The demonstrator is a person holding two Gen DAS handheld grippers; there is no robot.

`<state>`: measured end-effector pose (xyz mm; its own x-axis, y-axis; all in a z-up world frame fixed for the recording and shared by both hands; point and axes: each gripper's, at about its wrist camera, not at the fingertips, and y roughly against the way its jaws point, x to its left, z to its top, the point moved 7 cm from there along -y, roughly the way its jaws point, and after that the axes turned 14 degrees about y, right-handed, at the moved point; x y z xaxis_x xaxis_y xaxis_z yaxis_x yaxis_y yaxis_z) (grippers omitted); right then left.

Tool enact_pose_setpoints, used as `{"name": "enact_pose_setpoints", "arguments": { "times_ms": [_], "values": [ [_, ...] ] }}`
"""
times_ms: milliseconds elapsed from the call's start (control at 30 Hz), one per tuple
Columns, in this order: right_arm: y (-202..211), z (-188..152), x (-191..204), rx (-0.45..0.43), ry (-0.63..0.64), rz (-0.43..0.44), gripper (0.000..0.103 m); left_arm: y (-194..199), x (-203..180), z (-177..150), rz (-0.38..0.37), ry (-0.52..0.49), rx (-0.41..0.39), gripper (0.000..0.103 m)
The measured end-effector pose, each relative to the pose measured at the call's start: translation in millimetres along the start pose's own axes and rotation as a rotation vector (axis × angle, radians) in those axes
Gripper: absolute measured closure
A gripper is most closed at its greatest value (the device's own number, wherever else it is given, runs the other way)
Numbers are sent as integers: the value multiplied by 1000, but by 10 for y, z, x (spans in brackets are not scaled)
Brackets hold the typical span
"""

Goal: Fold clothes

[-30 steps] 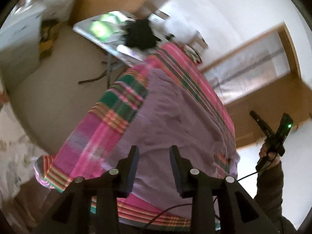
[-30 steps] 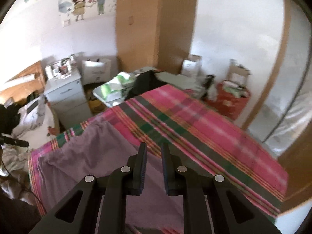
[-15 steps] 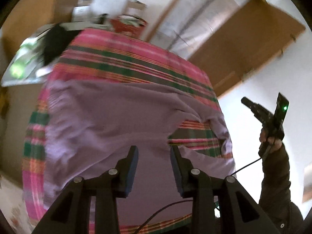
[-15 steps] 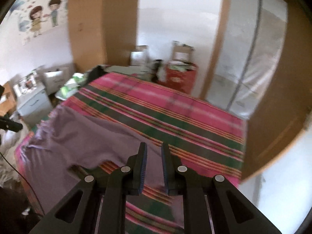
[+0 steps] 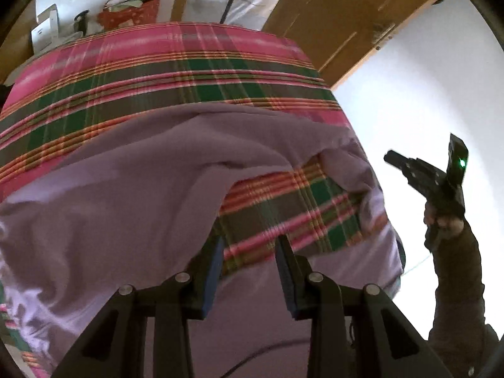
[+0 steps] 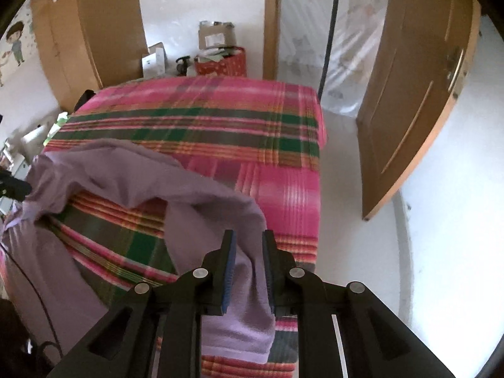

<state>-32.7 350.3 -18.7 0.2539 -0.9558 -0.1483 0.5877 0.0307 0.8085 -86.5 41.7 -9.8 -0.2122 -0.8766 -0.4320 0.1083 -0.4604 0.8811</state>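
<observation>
A soft lilac-purple knit garment [image 5: 119,208] is spread, rumpled, over the near part of a bed covered by a pink, green and orange plaid blanket [image 6: 201,126]. In the right wrist view a fold of the garment is seen between the parted fingers of the right gripper [image 6: 247,242]; a firm pinch cannot be told. The left gripper [image 5: 249,247] is held open above blanket and garment, with nothing between its fingers. Beyond the bed, a red basket [image 6: 222,63] and a brown wooden door [image 6: 409,104] are seen.
</observation>
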Motion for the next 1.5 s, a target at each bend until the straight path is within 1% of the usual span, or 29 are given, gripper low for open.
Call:
{"name": "enact_pose_setpoints", "arguments": {
  "times_ms": [67, 200, 233, 300, 333, 433, 567, 633, 700, 767, 867, 1033, 1100, 1167, 1233, 1267, 1367, 1500],
  "values": [
    [-122, -33, -8, 9, -4, 13, 85, -127, -52, 42, 23, -29, 5, 69],
    [-337, -34, -25, 28, 17, 26, 85, -336, -13, 120, 218, -109, -31, 69],
    [-390, -34, -30, 33, 23, 30, 85, -387, -7, 122, 238, -126, -27, 69],
    [-498, -35, -38, 43, 34, 36, 85, -487, 1, 134, 227, -128, -3, 69],
    [-551, -35, -43, 47, 39, 39, 85, -539, 17, 156, 233, -122, 3, 69],
    [-653, -30, -56, 53, 44, 49, 85, -652, 116, 232, 281, -115, 6, 69],
    [-755, -20, -75, 56, 43, 61, 85, -765, 196, 279, 264, -88, 36, 69],
    [-806, -15, -84, 57, 43, 68, 85, -800, 226, 324, 279, -94, 27, 69],
    [-857, -10, -94, 59, 43, 74, 85, -818, 230, 351, 270, -86, 27, 69],
    [-894, 2, -94, 57, 45, 77, 85, -799, 199, 375, 247, -86, 5, 69],
    [-931, 30, -82, 52, 51, 77, 85, -835, 207, 400, 283, -111, -16, 69],
    [-965, 64, -63, 39, 54, 76, 85, -848, 189, 438, 282, -123, -45, 69],
    [-952, 64, -52, 35, 54, 78, 85, -801, 224, 420, 271, -112, -58, 72],
    [-937, 65, -42, 32, 57, 84, 86, -762, 275, 426, 266, -94, -70, 86],
    [-897, 82, -25, 23, 71, 73, 92, -726, 328, 428, 252, -76, -78, 92],
    [-870, 94, -18, 17, 74, 68, 93, -715, 339, 422, 243, -70, -80, 95],
    [-788, 128, 4, -2, 81, 55, 94, -694, 342, 389, 247, -76, -92, 99],
    [-672, 165, 48, -20, 111, 28, 95, -592, 397, 383, 217, -39, -112, 99]
  ]
}}
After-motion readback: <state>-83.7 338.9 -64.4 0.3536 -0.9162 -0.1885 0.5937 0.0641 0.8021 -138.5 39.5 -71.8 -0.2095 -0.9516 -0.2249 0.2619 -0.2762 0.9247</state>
